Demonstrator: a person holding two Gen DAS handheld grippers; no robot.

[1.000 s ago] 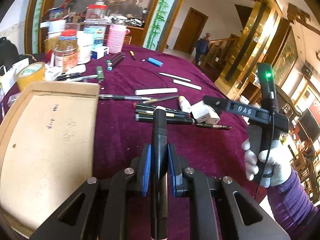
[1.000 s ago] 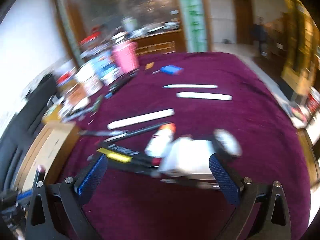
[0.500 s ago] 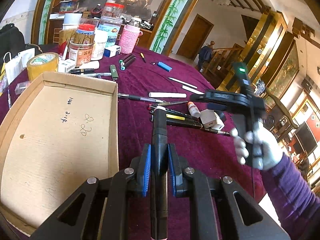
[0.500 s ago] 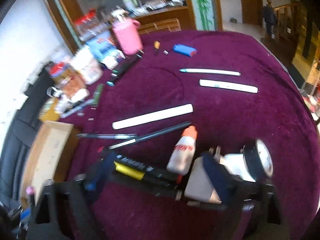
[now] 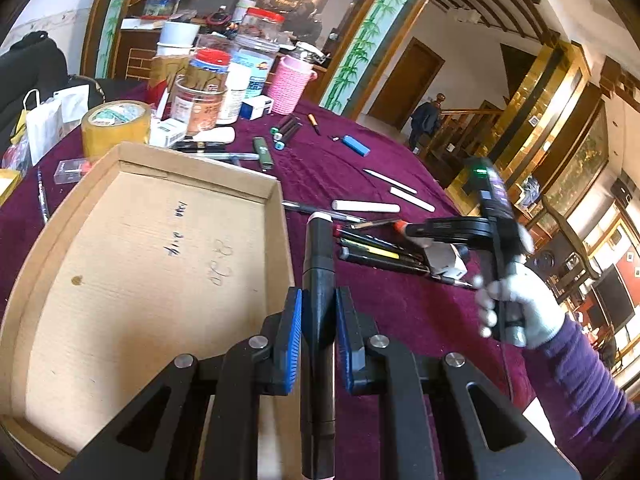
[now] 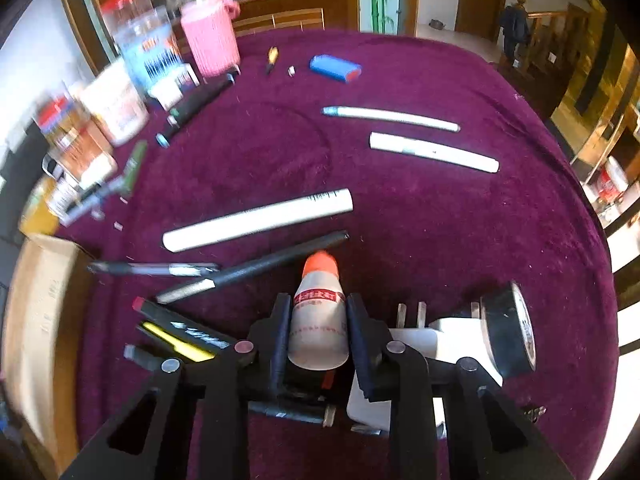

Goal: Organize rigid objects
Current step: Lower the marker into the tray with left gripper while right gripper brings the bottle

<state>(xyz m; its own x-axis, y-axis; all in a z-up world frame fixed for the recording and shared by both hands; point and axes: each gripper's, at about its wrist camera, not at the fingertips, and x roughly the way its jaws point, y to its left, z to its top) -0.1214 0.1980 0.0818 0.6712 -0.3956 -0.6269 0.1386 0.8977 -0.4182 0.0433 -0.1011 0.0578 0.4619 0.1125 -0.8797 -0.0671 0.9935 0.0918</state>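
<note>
- Two grippers work above a purple-clothed table (image 6: 460, 220); the left gripper (image 5: 318, 332) hangs over the right wall of an open cardboard box (image 5: 132, 272), whose floor is bare.
- Left blue pads (image 5: 294, 336) clamp a black marker (image 5: 319, 276) with a white tip, lying along the fingers and pointing away.
- Right gripper (image 6: 318, 336) is closed on a small white bottle (image 6: 318, 312) with an orange cap, among loose pens (image 6: 256, 266) near the table's near edge.
- Open cloth lies beyond the white tubes (image 6: 260, 220).
- Bottle's label is unreadable; left background is motion-blurred; a white plug (image 6: 412, 336) and black tape roll (image 6: 508, 332) are partly hidden by the right gripper.
</note>
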